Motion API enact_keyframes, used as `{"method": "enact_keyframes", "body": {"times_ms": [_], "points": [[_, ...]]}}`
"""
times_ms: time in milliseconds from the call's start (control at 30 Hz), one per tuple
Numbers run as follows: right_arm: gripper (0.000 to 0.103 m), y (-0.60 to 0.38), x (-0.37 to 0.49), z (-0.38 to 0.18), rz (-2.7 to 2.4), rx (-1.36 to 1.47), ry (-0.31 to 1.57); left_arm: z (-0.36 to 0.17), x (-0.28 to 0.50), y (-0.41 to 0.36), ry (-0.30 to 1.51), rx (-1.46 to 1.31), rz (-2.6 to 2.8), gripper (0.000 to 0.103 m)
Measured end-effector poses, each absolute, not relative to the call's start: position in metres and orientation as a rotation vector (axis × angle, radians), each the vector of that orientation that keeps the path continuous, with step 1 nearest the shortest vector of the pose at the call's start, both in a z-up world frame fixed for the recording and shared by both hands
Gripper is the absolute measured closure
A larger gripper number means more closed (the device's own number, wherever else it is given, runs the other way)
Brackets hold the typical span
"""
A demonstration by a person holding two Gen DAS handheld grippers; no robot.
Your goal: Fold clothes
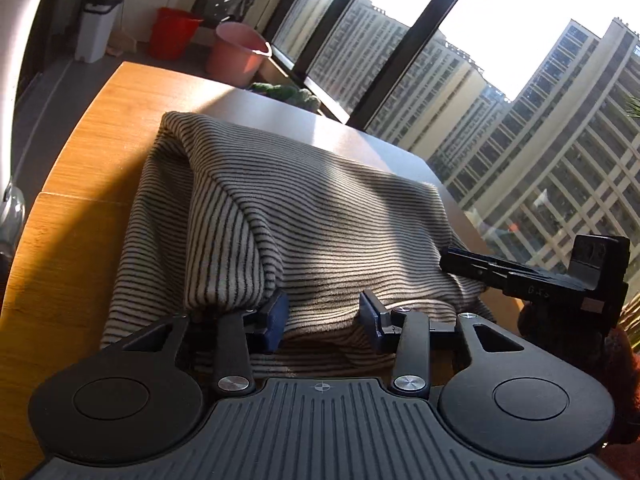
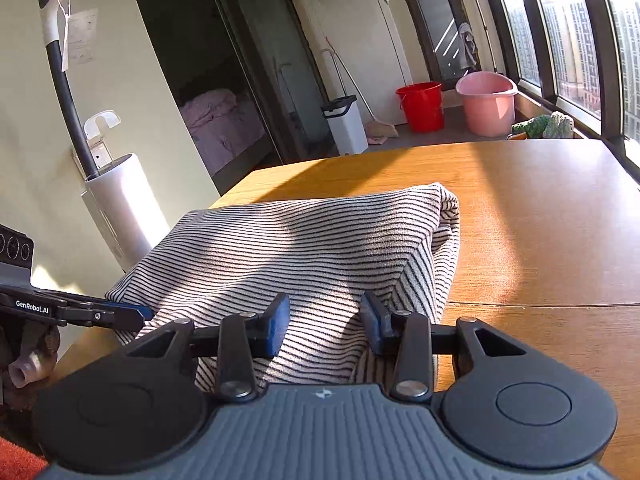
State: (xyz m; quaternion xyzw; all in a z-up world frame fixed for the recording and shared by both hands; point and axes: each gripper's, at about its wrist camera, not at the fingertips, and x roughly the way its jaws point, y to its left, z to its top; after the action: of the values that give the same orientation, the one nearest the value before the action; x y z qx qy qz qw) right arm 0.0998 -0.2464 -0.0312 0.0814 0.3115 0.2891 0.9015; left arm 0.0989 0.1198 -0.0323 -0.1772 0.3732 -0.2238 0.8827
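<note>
Fingers (image 1: pixel 280 316) of the left gripper (image 1: pixel 326 314) and right gripper (image 2: pixel 325 322) stand partly open, gripping nothing; the folded striped garment (image 1: pixel 288 216) lies on the table (image 1: pixel 92 128), its near edge between both pairs.

The folded garment (image 1: pixel 304 208) lies on the bench (image 1: pixel 96 152) before me, its near edge at my two grippers. My left gripper (image 1: pixel 324 320) sits at that edge toward the left, my right gripper (image 2: pixel 324 326) toward the right, the garment's near fold between each one's fingers. Beyond the bench's far end two buckets (image 2: pixel 422 106) stand on the floor side by side, a bin (image 2: pixel 346 124) left of them, the windows (image 2: pixel 580 40) along the right.
</note>
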Motion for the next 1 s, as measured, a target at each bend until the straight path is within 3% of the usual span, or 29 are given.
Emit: {"method": "enact_keyframes", "body": {"times_ms": [133, 200, 267, 433, 500, 667, 867, 1000], "points": [[0.06, -0.246, 0.087, -0.032, 0.639, 0.231, 0.67, -0.031, 0.147, 0.112, 0.745, -0.281, -0.428, 0.059], [0.054, -0.24, 0.08, -0.031, 0.667, 0.247, 0.679, -0.03, 0.175, 0.103, 0.726, -0.246, -0.442, 0.049], [0.033, -0.228, 0.072, -0.028, 0.72, 0.258, 0.688, -0.027, 0.201, 0.09, 0.724, -0.225, -0.462, 0.036], [0.001, -0.206, 0.055, -0.006, 0.776, 0.123, 0.639, -0.007, 0.219, 0.069, 0.726, -0.2, -0.438, 0.018], [0.0, -0.211, 0.053, 0.006, 0.742, 0.056, 0.58, 0.0, 0.2, 0.068, 0.717, -0.206, -0.439, 0.006], [0.0, -0.24, 0.075, 0.015, 0.578, 0.01, 0.499, 0.002, 0.154, 0.058, 0.77, -0.238, -0.478, 0.0], [0.0, -0.248, 0.115, -0.034, 0.397, 0.003, 0.653, -0.027, 0.143, 0.029, 0.831, -0.163, -0.526, 0.0], [0.0, -0.255, 0.106, -0.041, 0.392, 0.072, 0.697, -0.03, 0.144, 0.013, 0.773, -0.006, -0.493, 0.0]]}}
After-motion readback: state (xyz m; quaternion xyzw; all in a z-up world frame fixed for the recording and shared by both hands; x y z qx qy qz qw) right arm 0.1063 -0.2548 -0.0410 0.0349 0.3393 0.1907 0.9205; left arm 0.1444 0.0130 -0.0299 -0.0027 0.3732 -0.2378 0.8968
